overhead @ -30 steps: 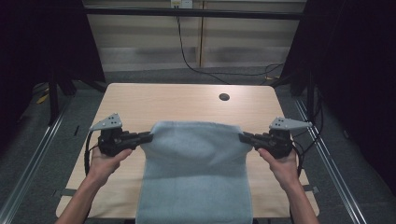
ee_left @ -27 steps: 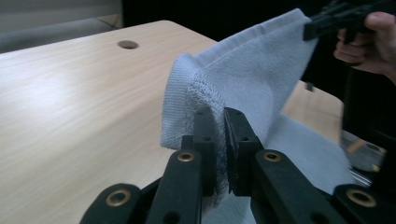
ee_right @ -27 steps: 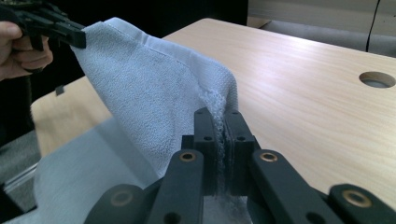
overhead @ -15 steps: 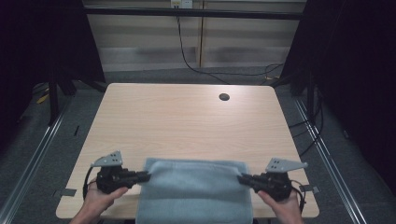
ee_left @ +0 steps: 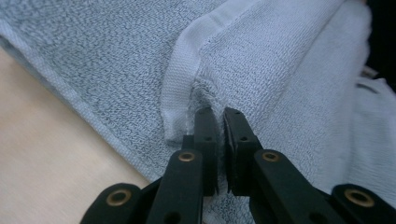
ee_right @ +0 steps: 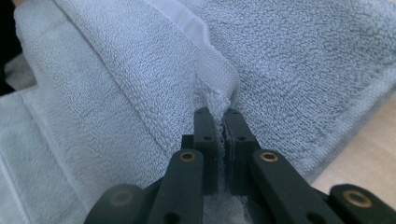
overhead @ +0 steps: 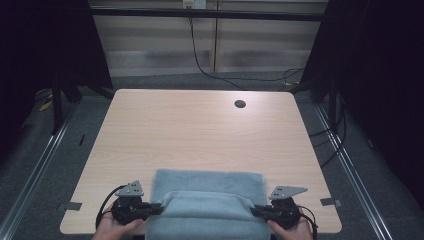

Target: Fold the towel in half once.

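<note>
Towel [overhead: 207, 200], pale grey-blue terry, lies at the near edge of the bench [overhead: 200, 130], one layer flat on the wood and a second layer doubled over it toward the person. Its folded-over hem is pinched at both ends: the left tongs [overhead: 156, 208] are closed tight on the left corner, with the woven border bunched between the jaws in the left gripper view [ee_left: 180, 93], and the right tongs [overhead: 256, 212] are likewise clamped on the right corner, terry puckering at their tips [ee_right: 217, 93]. Holding the two corners apart at equal height keeps the edge taut and straight, which I judge is meant to lay a clean fold, with the lower layer anchoring it on the wood. Hands [overhead: 117, 227] sit low at the bench edge. Farther off, a round cable hole [overhead: 240, 104] marks the far side.
</note>
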`<state>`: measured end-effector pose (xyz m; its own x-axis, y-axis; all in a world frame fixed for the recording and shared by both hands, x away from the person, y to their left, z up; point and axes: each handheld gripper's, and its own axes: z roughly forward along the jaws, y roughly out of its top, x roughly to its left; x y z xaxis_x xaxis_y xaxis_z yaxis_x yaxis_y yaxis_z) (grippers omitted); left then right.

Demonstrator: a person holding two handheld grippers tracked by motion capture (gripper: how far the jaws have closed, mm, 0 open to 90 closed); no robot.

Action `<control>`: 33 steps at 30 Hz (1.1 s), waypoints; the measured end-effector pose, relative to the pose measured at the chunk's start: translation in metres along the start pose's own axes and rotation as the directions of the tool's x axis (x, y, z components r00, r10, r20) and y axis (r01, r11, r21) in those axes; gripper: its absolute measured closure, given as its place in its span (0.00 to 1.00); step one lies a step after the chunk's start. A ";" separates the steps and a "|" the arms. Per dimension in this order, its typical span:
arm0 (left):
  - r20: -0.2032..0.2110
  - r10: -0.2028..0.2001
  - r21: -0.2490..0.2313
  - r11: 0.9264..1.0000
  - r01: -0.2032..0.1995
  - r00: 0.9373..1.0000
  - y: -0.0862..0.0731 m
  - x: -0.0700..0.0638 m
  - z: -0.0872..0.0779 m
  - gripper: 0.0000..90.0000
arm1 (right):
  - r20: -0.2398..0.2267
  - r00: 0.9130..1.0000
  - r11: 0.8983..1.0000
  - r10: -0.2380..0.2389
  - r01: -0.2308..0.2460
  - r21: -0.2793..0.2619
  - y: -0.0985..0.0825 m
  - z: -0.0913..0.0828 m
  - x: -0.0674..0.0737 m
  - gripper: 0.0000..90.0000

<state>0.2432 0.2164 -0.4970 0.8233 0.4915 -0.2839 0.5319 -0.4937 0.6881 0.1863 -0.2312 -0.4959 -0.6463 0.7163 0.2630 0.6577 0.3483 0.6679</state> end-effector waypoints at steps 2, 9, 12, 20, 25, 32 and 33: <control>-0.010 -0.016 -0.008 1.000 0.016 1.000 0.007 0.011 0.004 0.95 | 0.002 1.000 1.000 0.015 -0.015 -0.009 0.005 0.004 -0.006 0.96; -0.075 -0.024 -0.008 1.000 0.023 0.997 0.041 0.057 0.019 0.95 | 0.135 0.989 0.998 -0.064 0.065 -0.006 0.047 0.031 -0.035 0.96; -0.110 -0.066 -0.029 0.998 0.063 0.992 0.056 0.081 0.026 0.95 | 0.155 0.988 0.999 -0.022 0.027 -0.030 0.066 0.045 -0.054 0.96; -0.195 -0.140 -0.077 0.989 0.127 0.971 0.081 0.129 0.035 0.95 | 0.203 0.978 0.997 0.041 -0.026 -0.075 0.104 0.078 -0.080 0.96; -0.202 -0.214 -0.130 0.973 0.190 0.956 0.089 0.148 0.041 0.95 | 0.209 0.975 0.993 0.079 -0.057 -0.106 0.122 0.092 -0.103 0.96; -0.232 -0.217 -0.162 0.970 0.183 0.948 0.099 0.162 0.050 0.95 | 0.274 0.957 0.991 0.097 -0.068 -0.114 0.145 0.107 -0.122 0.97; -0.235 -0.227 -0.172 0.967 0.190 0.945 0.100 0.165 0.051 0.95 | 0.290 0.953 0.993 0.086 -0.058 -0.104 0.148 0.109 -0.122 0.97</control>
<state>0.4418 0.2116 -0.5091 0.6108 0.7451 -0.2679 0.6361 -0.2602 0.7264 0.4048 -0.2012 -0.5047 -0.4469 0.8883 0.1061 0.6503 0.2412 0.7204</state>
